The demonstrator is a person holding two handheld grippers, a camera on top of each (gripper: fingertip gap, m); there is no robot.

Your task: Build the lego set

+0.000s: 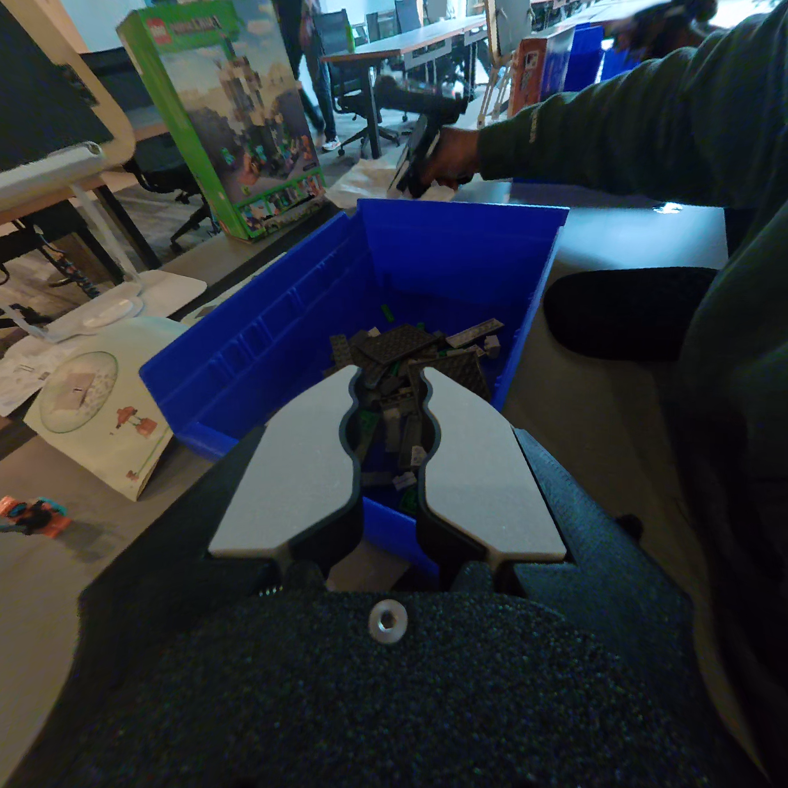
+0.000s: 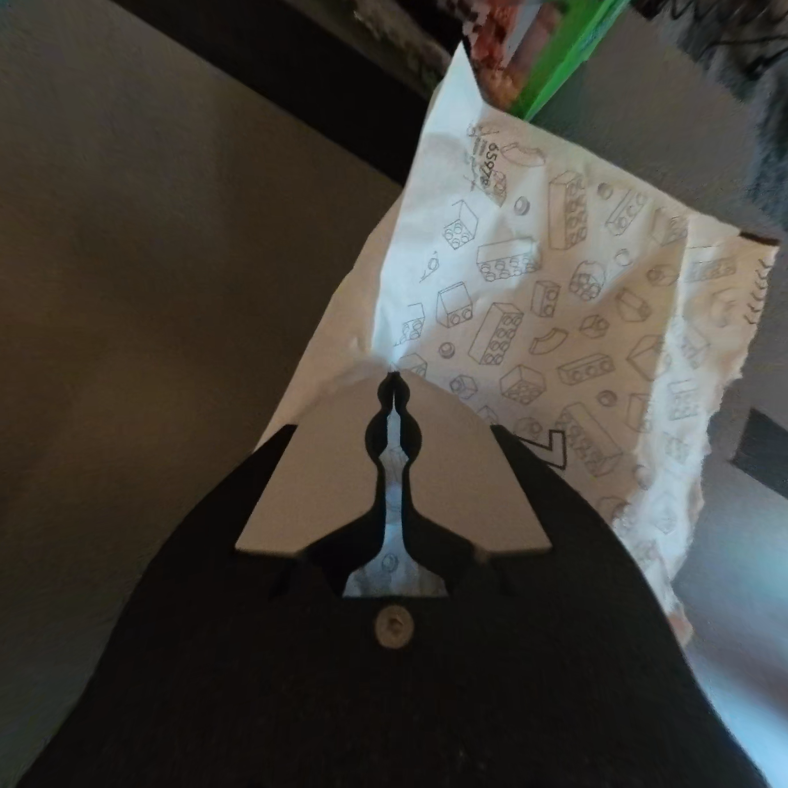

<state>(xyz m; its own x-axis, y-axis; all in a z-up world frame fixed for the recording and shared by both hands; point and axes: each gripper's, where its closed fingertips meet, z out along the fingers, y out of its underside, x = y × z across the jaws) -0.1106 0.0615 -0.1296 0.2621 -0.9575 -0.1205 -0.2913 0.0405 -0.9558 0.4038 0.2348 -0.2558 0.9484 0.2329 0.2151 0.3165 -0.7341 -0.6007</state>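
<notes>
A blue bin [image 1: 298, 324] holds a heap of dark grey and green lego pieces [image 1: 405, 354]. My left gripper [image 1: 392, 375] is open and empty, its fingers [image 1: 324, 426] poised over the bin's near part. My right gripper [image 2: 394, 377] is shut on a fold of a white paper bag [image 2: 554, 298] printed with brick outlines, lifting it off the table. In the left wrist view the right gripper [image 1: 415, 170] shows beyond the bin, held by a hand over the white bag [image 1: 362, 179].
A green lego box [image 1: 230, 119] stands behind the bin to the left; its corner shows in the right wrist view [image 2: 554, 64]. An instruction booklet [image 1: 98, 405] and a small orange and teal build [image 1: 34, 516] lie to the left. A green sleeve [image 1: 639, 128] crosses at the right. My right fingertips sit around 55 centimetres from my left ones.
</notes>
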